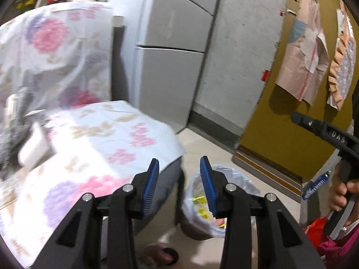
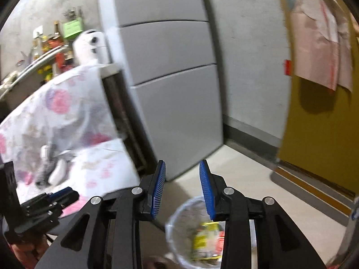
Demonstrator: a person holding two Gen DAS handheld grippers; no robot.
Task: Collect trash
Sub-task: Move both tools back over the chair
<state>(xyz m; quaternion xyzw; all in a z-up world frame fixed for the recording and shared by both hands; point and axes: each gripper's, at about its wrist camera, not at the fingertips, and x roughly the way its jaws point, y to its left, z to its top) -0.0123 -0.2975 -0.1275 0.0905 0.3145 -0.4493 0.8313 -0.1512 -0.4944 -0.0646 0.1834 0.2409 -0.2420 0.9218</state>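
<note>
A grey fridge point(image 2: 170, 85) stands behind a flower-clothed table point(image 1: 116, 134), beside which sits the lined trash bin point(image 2: 197, 231) holding yellow wrappers, below the left gripper point(image 1: 179, 186) and right gripper point(image 2: 182, 190), both spread and empty.

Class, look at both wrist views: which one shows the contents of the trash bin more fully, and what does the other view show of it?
The right wrist view. It looks down into the trash bin, showing yellow and red wrappers, though blurred. In the left wrist view the trash bin appears more from the side, and a finger covers part of its opening.
</note>
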